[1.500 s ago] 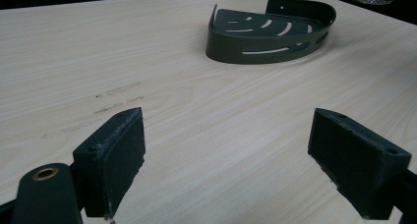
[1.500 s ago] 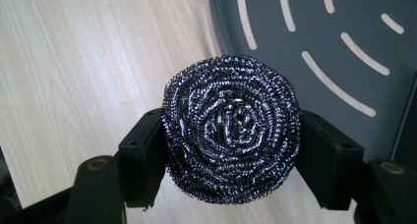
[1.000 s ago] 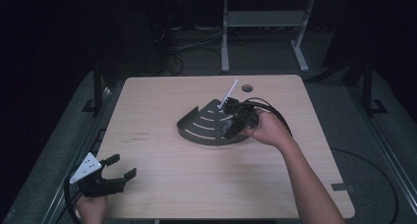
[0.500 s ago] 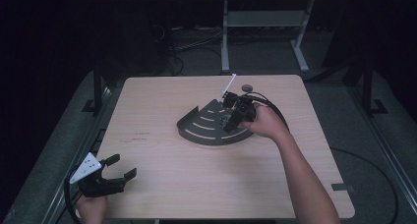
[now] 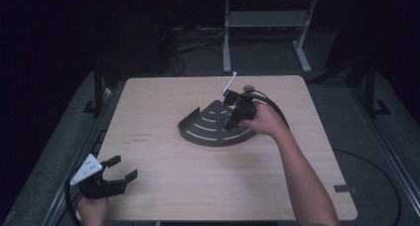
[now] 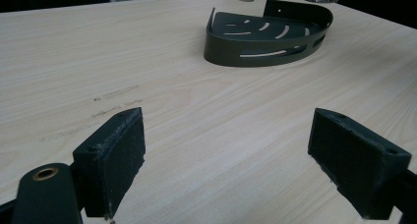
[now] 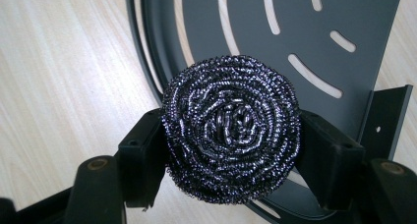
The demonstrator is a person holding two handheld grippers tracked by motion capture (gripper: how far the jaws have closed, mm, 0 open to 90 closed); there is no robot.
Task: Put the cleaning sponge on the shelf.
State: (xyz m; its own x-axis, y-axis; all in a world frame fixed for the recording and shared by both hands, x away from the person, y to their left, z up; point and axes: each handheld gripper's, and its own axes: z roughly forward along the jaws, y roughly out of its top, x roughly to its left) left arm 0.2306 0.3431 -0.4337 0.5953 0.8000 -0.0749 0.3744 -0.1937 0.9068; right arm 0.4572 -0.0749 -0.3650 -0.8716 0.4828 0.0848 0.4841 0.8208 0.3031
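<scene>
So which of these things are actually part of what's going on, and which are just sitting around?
In use:
- steel wool scourer, clamped in the right claw
- dark slotted corner tray, under that claw

Lying about or idle:
- left claw, open near the table's near left corner, holding nothing
- small round disc at the table's far edge

Dark surroundings, evenly lit tabletop, sharp close-ups
</scene>
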